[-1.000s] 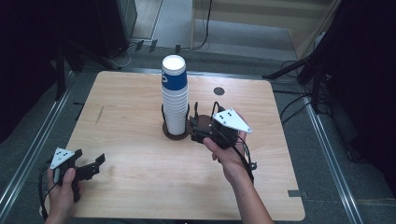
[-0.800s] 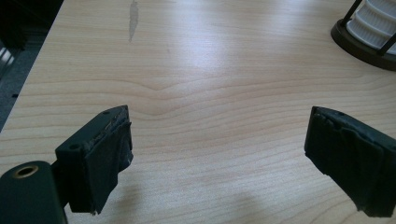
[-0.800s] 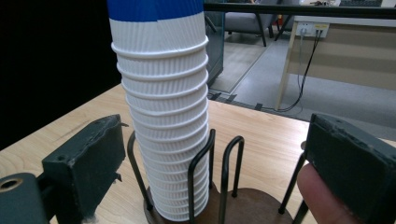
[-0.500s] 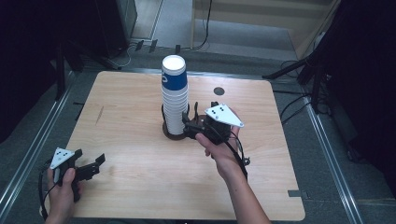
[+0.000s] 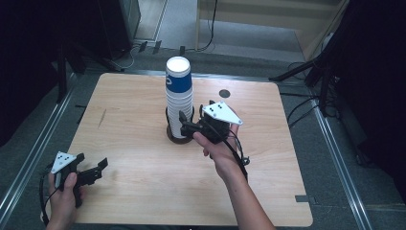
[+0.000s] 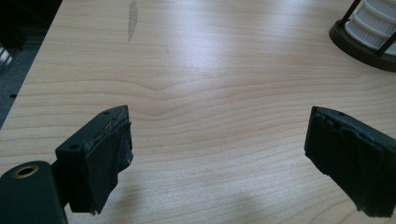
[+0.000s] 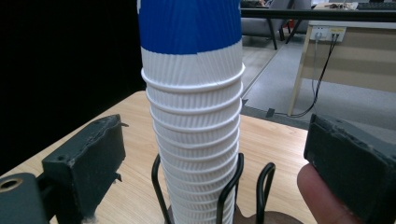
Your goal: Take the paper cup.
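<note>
A tall stack of white ribbed paper cups (image 5: 178,93), the top one with a blue band, stands in a black wire holder (image 5: 180,136) at the table's middle. My right gripper (image 5: 184,122) is open just to the right of the stack's lower part and points at it. In the right gripper view the cup stack (image 7: 194,116) rises ahead between the spread pads (image 7: 100,154), which do not touch it. My left gripper (image 5: 91,162) is open near the table's front left corner, with bare wood between its pads (image 6: 107,149).
The wooden table (image 5: 134,167) has a small dark round hole (image 5: 224,93) behind the right hand. The holder's dark base (image 6: 362,44) sits at the far right of the left gripper view. Metal rails and dark floor with cables surround the table.
My right gripper has moved left, closer to the cup stack, and risen slightly. The left gripper has kept still.
</note>
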Demonstrator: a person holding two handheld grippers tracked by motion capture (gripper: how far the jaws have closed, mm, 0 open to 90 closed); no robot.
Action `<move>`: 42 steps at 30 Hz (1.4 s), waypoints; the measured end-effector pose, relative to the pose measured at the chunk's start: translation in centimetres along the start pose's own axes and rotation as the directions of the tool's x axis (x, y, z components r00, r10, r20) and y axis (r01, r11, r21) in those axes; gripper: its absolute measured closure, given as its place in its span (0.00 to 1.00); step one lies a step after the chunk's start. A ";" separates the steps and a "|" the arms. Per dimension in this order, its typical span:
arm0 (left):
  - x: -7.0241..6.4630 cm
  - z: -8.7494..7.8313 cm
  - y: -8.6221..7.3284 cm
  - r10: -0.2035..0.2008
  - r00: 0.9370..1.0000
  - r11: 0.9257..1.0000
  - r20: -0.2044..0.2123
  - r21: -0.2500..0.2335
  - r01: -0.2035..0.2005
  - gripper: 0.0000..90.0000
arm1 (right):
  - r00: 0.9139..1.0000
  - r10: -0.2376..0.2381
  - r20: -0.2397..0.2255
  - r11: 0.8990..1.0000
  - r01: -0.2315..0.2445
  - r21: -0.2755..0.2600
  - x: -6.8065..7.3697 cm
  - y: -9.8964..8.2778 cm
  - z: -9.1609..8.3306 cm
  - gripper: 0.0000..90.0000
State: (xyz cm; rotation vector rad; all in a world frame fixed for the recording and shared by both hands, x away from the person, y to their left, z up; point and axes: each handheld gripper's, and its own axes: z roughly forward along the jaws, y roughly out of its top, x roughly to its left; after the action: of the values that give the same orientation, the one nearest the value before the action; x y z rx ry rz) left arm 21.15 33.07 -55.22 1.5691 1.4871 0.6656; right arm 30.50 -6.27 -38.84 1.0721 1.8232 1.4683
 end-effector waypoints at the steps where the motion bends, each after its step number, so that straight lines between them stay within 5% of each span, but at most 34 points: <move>1: 0.0 0.0 0.0 0.000 1.000 1.000 0.001 -0.001 0.000 0.09 | 1.000 0.001 -0.003 1.000 -0.001 -0.001 0.1 0.1 0.1 0.05; 42: 0.1 0.0 0.0 -0.005 1.000 1.000 0.006 -0.003 0.005 0.09 | 0.999 0.051 0.000 0.998 -0.051 -0.038 1.1 2.7 5.1 0.06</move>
State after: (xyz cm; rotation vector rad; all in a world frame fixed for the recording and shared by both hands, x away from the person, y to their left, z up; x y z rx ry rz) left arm 21.12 33.14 -55.22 1.5638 1.4848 0.6598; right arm 34.73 -2.45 -37.37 1.1084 1.7718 1.5253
